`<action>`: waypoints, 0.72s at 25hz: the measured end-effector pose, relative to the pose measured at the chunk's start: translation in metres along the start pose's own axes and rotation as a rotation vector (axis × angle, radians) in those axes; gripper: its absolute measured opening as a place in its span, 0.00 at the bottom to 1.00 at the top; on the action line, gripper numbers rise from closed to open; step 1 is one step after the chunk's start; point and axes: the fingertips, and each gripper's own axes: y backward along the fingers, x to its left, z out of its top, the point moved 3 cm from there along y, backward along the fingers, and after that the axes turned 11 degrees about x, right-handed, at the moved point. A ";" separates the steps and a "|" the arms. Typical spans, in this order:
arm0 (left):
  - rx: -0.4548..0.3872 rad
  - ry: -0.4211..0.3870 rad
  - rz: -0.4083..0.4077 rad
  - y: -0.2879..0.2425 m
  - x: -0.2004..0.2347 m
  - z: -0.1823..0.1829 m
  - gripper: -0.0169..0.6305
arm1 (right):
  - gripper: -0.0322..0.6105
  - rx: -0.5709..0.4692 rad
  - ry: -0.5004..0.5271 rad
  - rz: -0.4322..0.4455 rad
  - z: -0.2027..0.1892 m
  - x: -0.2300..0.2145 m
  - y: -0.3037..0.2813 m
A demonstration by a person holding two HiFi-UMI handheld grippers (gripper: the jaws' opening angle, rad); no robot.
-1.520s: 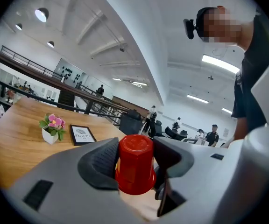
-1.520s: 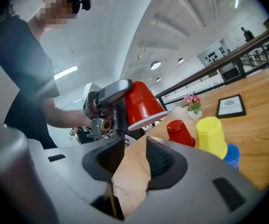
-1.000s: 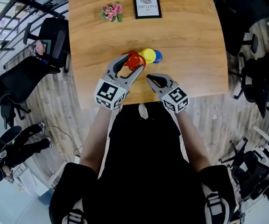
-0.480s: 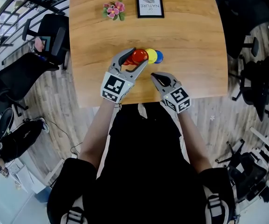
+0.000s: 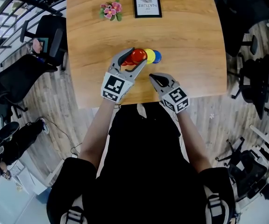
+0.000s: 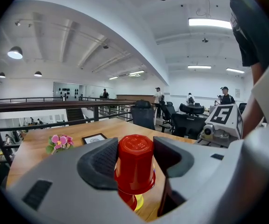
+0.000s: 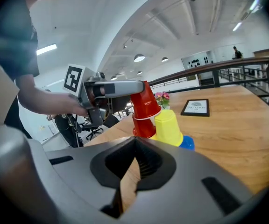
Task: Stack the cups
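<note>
My left gripper (image 5: 135,59) is shut on an upside-down red cup (image 5: 138,55), its pads pressing on the cup's sides (image 6: 134,164). The cup hangs tilted with its rim over the top of a second red cup (image 7: 145,125), which stands upside down on the table. A yellow cup (image 5: 149,55) stands upside down right beside that one, and a blue cup (image 5: 157,56) lies just past it. In the right gripper view the held cup (image 7: 145,99) leans to the left. My right gripper (image 5: 152,77) hovers shut and empty near the table's front edge, short of the cups.
A pink flower sprig (image 5: 110,10) and a small framed picture (image 5: 147,4) sit at the far side of the wooden table (image 5: 190,45). Office chairs (image 5: 46,45) stand on the floor at both sides of the table.
My left gripper has carried the red cup a little forward and to the right, over the standing red cup. The right gripper has hardly moved.
</note>
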 end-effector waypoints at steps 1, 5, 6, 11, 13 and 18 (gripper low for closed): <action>-0.003 0.003 0.003 0.000 0.001 0.000 0.42 | 0.06 0.002 -0.001 0.000 0.000 -0.001 0.000; 0.000 -0.004 0.000 -0.003 0.002 0.000 0.42 | 0.06 0.006 -0.008 -0.009 -0.002 -0.005 0.000; 0.002 -0.007 -0.001 -0.003 0.002 0.000 0.42 | 0.06 0.007 -0.009 -0.010 -0.002 -0.006 0.000; 0.006 -0.014 -0.009 -0.006 -0.001 -0.001 0.42 | 0.06 0.010 -0.015 -0.013 -0.005 -0.009 0.001; 0.011 -0.015 -0.011 -0.007 -0.002 -0.003 0.42 | 0.06 0.010 -0.019 -0.014 -0.005 -0.010 0.001; 0.011 -0.016 -0.012 -0.006 -0.002 -0.003 0.44 | 0.06 0.006 -0.019 -0.007 -0.002 -0.009 -0.003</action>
